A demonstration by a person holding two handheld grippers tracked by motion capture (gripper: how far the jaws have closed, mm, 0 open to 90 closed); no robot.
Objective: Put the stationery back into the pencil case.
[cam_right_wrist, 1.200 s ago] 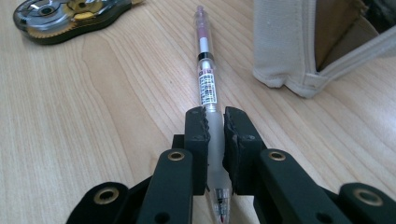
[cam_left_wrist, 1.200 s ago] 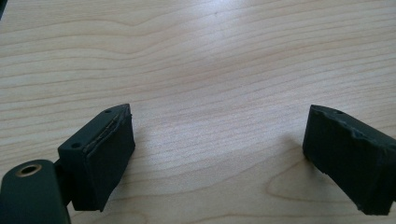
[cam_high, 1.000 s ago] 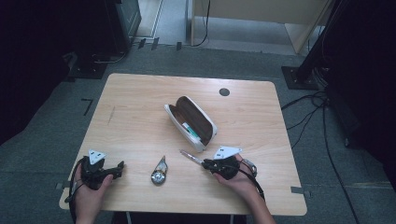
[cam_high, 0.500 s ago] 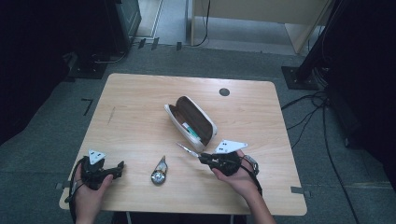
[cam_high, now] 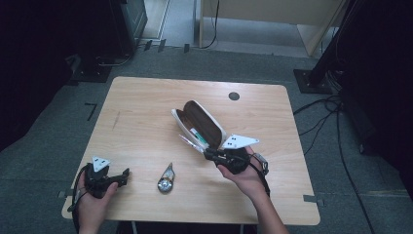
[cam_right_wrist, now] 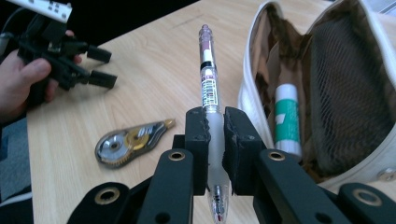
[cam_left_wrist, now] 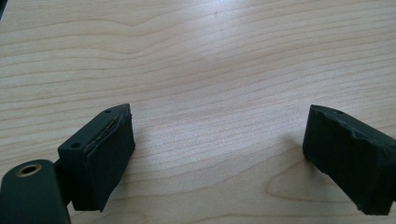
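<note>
My right gripper (cam_right_wrist: 214, 135) is shut on a clear pen (cam_right_wrist: 208, 88), held above the wooden table (cam_high: 146, 107) beside the open white pencil case (cam_high: 197, 124). From above, the pen (cam_high: 191, 144) sticks out of the right gripper (cam_high: 208, 153) towards the case's near rim. Inside the case (cam_right_wrist: 327, 93) lies a green-and-white glue stick (cam_right_wrist: 286, 119). A correction tape dispenser (cam_high: 166, 179) rests on the table in front. At the near left corner my left gripper (cam_high: 125, 176) sits low over bare wood, its jaws open (cam_left_wrist: 219, 154) with nothing between them.
A small dark round mark (cam_high: 234, 96) lies near the table's far edge. Dark equipment and cables (cam_high: 341, 112) stand on the floor around the table. The correction tape (cam_right_wrist: 128, 142) lies between the two grippers, with my left hand (cam_right_wrist: 23, 79) beyond it.
The right gripper has risen off the table with the pen and moved closer to the pencil case. The left gripper has stayed where it was.
</note>
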